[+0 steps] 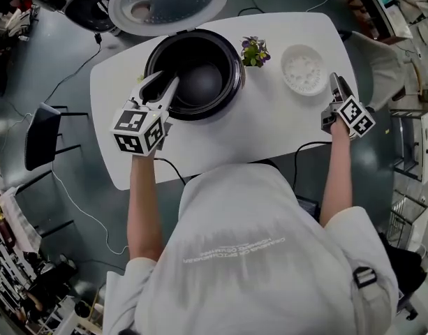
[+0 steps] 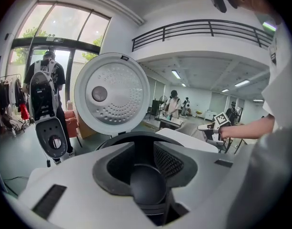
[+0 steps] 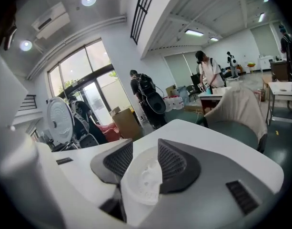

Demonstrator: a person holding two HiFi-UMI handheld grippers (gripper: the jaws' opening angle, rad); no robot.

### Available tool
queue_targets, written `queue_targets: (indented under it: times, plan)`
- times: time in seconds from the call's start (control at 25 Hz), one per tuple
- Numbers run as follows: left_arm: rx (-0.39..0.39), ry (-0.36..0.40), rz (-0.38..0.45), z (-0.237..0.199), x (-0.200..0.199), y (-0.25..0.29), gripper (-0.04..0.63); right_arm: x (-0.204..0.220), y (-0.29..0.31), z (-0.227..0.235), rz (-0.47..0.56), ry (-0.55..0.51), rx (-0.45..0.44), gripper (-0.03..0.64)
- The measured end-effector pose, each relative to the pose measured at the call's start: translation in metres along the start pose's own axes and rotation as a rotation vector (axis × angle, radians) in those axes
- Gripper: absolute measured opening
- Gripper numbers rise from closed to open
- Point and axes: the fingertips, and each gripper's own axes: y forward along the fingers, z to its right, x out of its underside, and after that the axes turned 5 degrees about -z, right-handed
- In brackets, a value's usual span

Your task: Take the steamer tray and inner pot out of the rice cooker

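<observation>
Overhead — two low — shared rice cooker [image 1: 234, 82]

A small potted plant [image 1: 255, 51] with purple flowers stands on the white table [image 1: 269, 121]; a black chair [image 1: 42, 137] sits beside the table's left end.

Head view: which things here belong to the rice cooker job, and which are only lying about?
Job: rice cooker, lid open; inner pot inside it; steamer tray, already on the table; left gripper, right gripper.
Lying about: potted plant; black chair.
</observation>
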Motion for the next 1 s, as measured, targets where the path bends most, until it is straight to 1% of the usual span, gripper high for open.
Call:
queue_targets:
  times: [0.12, 0.24, 0.36, 0.44, 0.56, 0.72, 0.8, 1.0]
  plan:
    - [-0.005, 0.000, 0.032, -0.012, -0.003, -0.012, 0.138, -0.007, -0.013, -0.056, 0.018, -0.108, -0.061, 0.176]
    - [-0.015, -0.003, 0.058, -0.024, -0.006, -0.022, 0.138, -0.008, -0.020, -0.119, 0.014, -0.238, -0.165, 0.175]
    - [-0.030, -0.006, 0.082, -0.032, -0.012, -0.032, 0.138, -0.010, -0.026, -0.178, -0.001, -0.406, -0.249, 0.175]
    - [-0.042, -0.006, 0.096, -0.038, -0.014, -0.039, 0.137, -0.009, -0.028, -0.215, -0.008, -0.478, -0.311, 0.170]
    - [-0.060, -0.001, 0.107, -0.042, -0.016, -0.046, 0.138, -0.004, -0.028, -0.263, -0.028, -0.516, -0.405, 0.170]
    - [-0.090, -0.002, 0.112, -0.043, -0.017, -0.052, 0.138, 0.010, -0.022, -0.306, -0.085, -0.583, -0.496, 0.170]
    - [-0.099, -0.005, 0.107, -0.041, -0.016, -0.053, 0.138, 0.019, -0.017, -0.317, -0.119, -0.598, -0.521, 0.171]
    - [-0.110, -0.015, 0.066, -0.032, -0.001, -0.042, 0.138, 0.044, -0.003, -0.326, -0.206, -0.613, -0.562, 0.170]
